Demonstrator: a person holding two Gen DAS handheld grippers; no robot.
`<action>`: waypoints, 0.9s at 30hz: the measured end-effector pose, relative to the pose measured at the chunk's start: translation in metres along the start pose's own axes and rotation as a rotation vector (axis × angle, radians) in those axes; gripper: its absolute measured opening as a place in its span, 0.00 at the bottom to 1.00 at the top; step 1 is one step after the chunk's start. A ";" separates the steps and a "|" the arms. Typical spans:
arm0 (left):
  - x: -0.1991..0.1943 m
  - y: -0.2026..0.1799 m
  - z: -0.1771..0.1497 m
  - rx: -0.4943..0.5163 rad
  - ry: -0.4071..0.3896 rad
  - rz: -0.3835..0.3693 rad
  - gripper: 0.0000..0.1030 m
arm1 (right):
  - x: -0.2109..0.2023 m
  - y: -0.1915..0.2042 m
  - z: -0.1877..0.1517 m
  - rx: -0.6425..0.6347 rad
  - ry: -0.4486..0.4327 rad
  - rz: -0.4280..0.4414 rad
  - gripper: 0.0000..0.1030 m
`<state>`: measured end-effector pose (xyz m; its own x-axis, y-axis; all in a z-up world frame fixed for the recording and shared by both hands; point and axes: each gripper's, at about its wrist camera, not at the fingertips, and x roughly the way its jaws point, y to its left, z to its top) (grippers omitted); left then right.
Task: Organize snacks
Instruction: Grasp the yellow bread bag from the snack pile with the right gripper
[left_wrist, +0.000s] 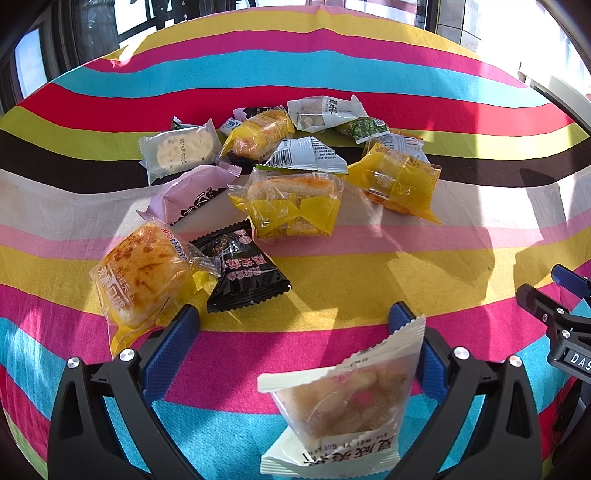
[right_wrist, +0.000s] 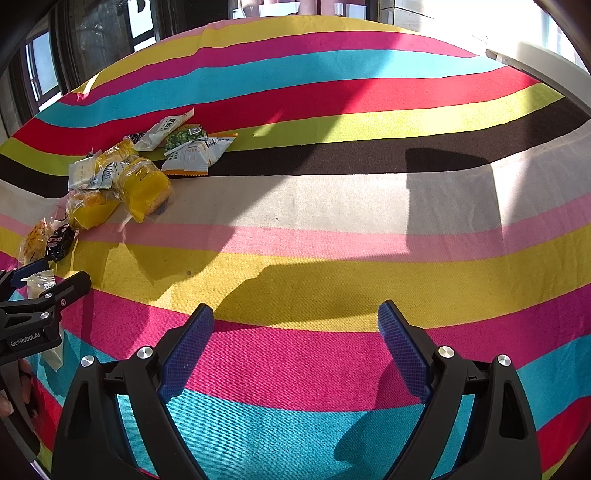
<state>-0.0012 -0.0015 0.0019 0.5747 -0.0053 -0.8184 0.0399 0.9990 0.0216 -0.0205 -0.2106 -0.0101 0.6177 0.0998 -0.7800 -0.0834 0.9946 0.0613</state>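
A loose pile of wrapped snacks lies on the striped tablecloth, also seen far left in the right wrist view as the pile. My left gripper is open. A clear packet with a white edge sits between its fingers, leaning on the right finger. A bread in yellow wrap and a black triangular packet lie just beyond the left finger. My right gripper hangs open over bare cloth with nothing between its pads.
Further back lie a pink packet, a round biscuit packet and a green pea packet. The right gripper shows at the right edge. The left gripper and a hand show at the left edge. Windows stand behind the table.
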 end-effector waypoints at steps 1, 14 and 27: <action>-0.001 0.002 0.002 0.008 0.010 -0.009 0.99 | 0.000 -0.001 0.000 0.000 0.000 0.000 0.85; -0.028 -0.006 -0.035 0.067 -0.014 -0.103 0.99 | 0.000 0.003 0.000 0.000 0.000 0.004 0.85; -0.023 -0.006 -0.034 0.064 -0.012 -0.078 0.99 | -0.004 0.025 0.017 -0.069 -0.002 0.168 0.84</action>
<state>-0.0422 -0.0053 0.0007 0.5779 -0.0838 -0.8118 0.1365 0.9906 -0.0051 -0.0120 -0.1858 0.0055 0.5919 0.2644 -0.7614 -0.2385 0.9598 0.1479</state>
